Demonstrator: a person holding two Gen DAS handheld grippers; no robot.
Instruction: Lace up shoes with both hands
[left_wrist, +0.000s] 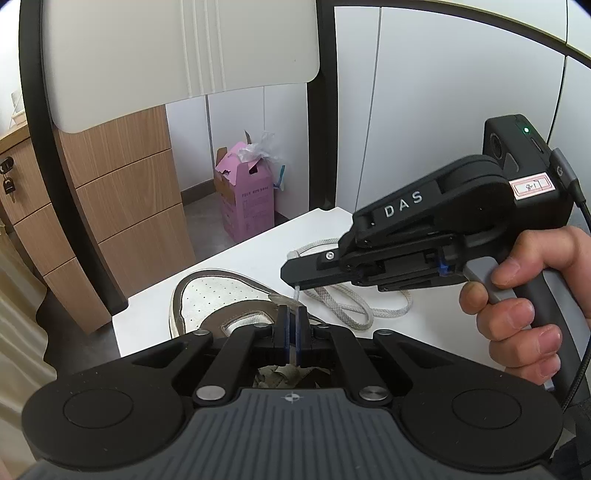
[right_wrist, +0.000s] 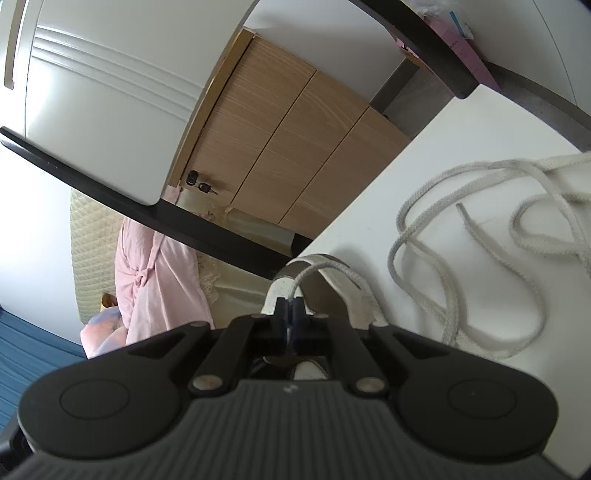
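The left gripper (left_wrist: 292, 325) is pinching the shoe's (left_wrist: 221, 299) upper, steadying it at the white table's (left_wrist: 258, 243) edge; the right gripper (right_wrist: 291, 314) is clamping the shoelace (right_wrist: 314, 271) near its tip; that thin hold is risking a slip, while the loose coils (right_wrist: 436, 266) beyond are threatening to tangle or snag.
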